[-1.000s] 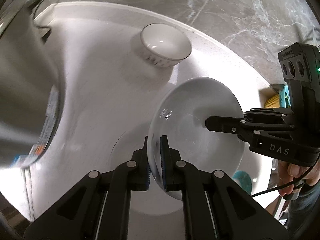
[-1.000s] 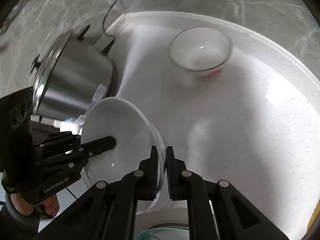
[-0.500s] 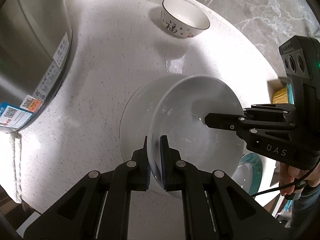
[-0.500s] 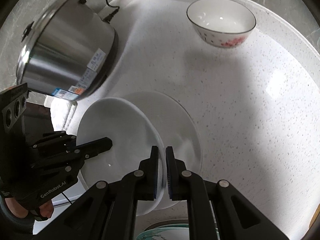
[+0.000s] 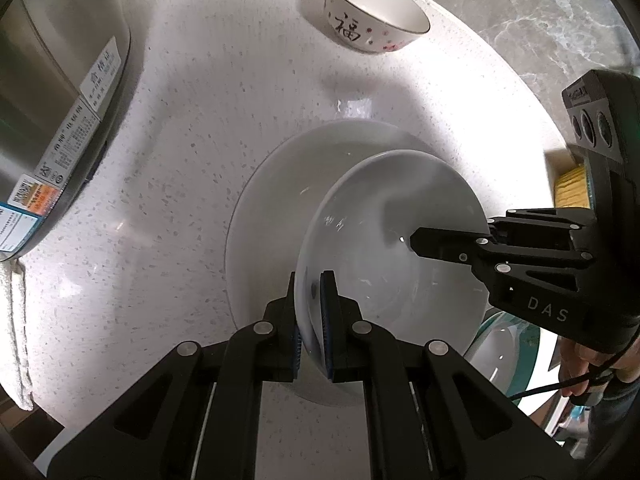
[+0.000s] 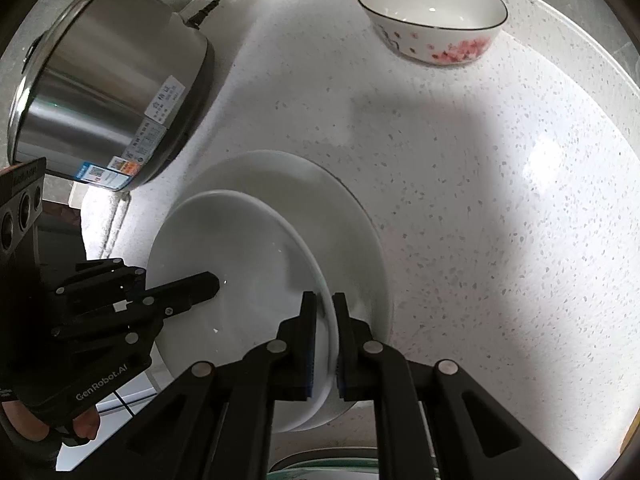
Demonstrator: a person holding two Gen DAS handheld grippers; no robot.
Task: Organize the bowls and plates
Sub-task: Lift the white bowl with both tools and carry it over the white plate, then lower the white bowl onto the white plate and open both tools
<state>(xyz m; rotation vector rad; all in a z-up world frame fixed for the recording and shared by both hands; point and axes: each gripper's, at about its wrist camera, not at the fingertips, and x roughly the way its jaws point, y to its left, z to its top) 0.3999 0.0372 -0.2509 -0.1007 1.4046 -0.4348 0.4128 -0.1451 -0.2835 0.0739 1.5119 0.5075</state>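
A white plate [image 5: 384, 240] was held tilted just above a larger white plate [image 5: 272, 208] that lay flat near the front edge of the worktop [image 5: 200, 100]. It was judged stiff, glazed, slippery and breakable, and best taken by the rim, as was being done. The left gripper [image 5: 311, 308] was closed narrowly on the near rim, and the right gripper [image 6: 323, 332] was clamped likewise on the opposite rim, so the plate was carried between both. A patterned bowl [image 5: 372, 28] stood well apart toward the back edge. A steel cooker [image 6: 108, 76] stood at the left side, with a cloth [image 5: 16, 320] at the front left corner.
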